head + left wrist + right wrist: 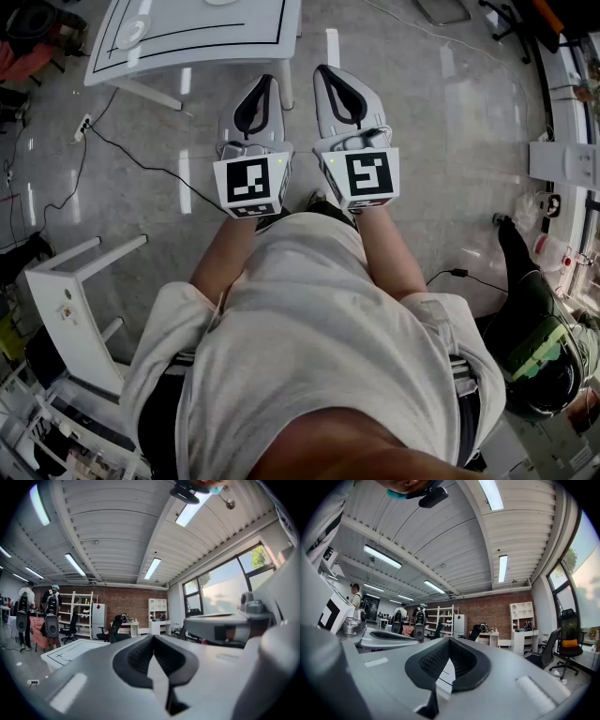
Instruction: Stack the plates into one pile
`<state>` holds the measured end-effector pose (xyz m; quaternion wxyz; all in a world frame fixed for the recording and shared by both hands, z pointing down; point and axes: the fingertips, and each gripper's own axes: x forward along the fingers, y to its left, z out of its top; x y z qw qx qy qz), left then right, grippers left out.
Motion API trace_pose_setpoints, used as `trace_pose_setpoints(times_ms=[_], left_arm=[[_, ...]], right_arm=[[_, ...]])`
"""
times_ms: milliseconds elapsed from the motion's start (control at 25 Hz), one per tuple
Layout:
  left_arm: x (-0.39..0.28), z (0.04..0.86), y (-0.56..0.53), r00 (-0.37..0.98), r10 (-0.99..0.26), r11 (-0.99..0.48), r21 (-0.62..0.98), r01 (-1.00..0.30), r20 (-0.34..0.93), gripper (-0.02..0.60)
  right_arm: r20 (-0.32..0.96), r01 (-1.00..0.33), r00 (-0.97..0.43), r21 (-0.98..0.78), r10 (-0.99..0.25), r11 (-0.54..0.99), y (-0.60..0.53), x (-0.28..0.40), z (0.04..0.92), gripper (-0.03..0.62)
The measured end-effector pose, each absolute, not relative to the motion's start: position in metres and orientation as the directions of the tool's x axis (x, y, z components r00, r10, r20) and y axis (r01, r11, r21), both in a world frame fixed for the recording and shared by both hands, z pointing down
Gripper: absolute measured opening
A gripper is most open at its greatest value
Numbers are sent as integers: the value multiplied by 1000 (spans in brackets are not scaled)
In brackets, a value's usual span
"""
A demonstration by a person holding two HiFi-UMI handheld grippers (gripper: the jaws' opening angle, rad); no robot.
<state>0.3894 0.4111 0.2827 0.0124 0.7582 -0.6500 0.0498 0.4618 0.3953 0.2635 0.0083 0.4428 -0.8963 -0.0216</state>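
Note:
My left gripper (265, 84) and right gripper (330, 75) are held side by side, level, in front of the person's chest, over bare floor. Both are shut with nothing between the jaws. Ahead stands a white table (234, 42) with black lines on its top. A small white plate (134, 34) lies near its left corner, and another white rim (223, 2) shows at the picture's top edge. In the left gripper view the closed jaws (153, 638) point toward that table (70, 651). The right gripper view shows its own closed jaws (450, 641).
A white stool (75, 291) lies tipped over at the left. A black cable (141, 159) runs across the floor from a power strip (82, 125). A person in dark clothes (544, 356) crouches at the right. People (51, 616) stand by shelves far back.

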Motion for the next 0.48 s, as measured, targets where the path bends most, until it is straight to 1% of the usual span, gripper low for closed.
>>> trace_pose_setpoints(times_ms=[200,480], left_arm=[[349,285,404,120,-987,-125,-44,-991,109,2],[280,297,399,82,-983,-88,-25,-996,166,2]], right_arm=[[13,-769,-637,47,-771,637,387,422,268,-2],[60,-680,-728,66,-683,730,380,338,279,0]])
